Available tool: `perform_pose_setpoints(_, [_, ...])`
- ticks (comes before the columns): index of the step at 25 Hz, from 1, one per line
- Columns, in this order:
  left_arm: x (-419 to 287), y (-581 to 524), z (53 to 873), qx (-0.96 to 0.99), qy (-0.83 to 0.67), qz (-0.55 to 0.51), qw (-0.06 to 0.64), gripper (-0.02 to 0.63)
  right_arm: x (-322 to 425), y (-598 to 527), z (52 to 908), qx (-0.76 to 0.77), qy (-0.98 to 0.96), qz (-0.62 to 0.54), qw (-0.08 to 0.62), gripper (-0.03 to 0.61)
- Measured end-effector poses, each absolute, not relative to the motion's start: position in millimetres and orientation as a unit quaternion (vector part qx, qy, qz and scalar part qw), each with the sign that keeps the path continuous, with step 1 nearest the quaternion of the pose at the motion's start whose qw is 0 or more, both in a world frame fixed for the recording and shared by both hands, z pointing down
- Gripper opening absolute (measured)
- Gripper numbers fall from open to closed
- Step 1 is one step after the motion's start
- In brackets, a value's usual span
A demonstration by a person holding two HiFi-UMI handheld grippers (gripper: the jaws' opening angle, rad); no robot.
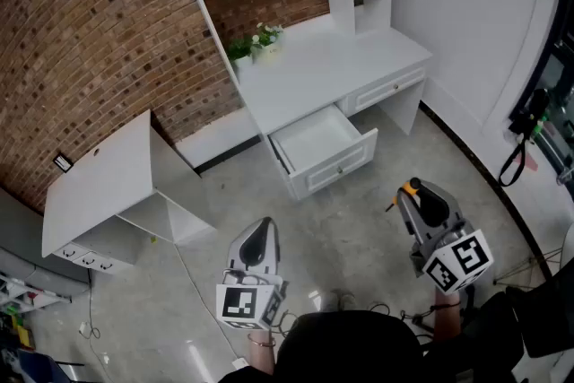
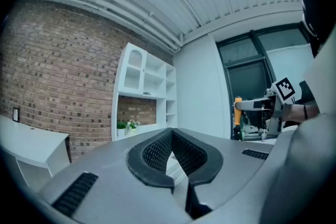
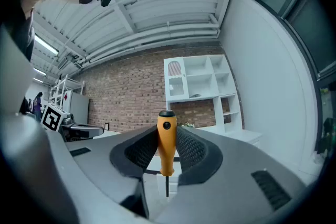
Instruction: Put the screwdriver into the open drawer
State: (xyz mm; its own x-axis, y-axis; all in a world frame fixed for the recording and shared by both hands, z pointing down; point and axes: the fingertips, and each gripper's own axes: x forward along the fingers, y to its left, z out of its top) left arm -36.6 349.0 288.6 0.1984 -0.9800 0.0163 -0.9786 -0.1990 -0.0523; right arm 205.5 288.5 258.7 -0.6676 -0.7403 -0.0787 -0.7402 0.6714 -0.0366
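Holding screwdriver (image 3: 166,145) upright by its handle in jaws of right gripper (image 1: 415,193), ready for open drawer (image 1: 316,137) at frame centre; left gripper (image 2: 171,138) spare, jaws closed on nothing.

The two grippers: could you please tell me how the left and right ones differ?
The right gripper grips an upright orange-handled screwdriver; the left gripper holds nothing. The right gripper's jaws are held apart by the handle; the left gripper's meet at the tips. Both face the white desk.
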Motion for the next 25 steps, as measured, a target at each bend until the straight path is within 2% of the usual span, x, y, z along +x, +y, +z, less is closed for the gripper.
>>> perform_pose_setpoints(25, [-9,339,307,-0.773,0.633,-0.038,0.013,0.008,217,270,261,-0.369,0.925,-0.028,0.085,0.112])
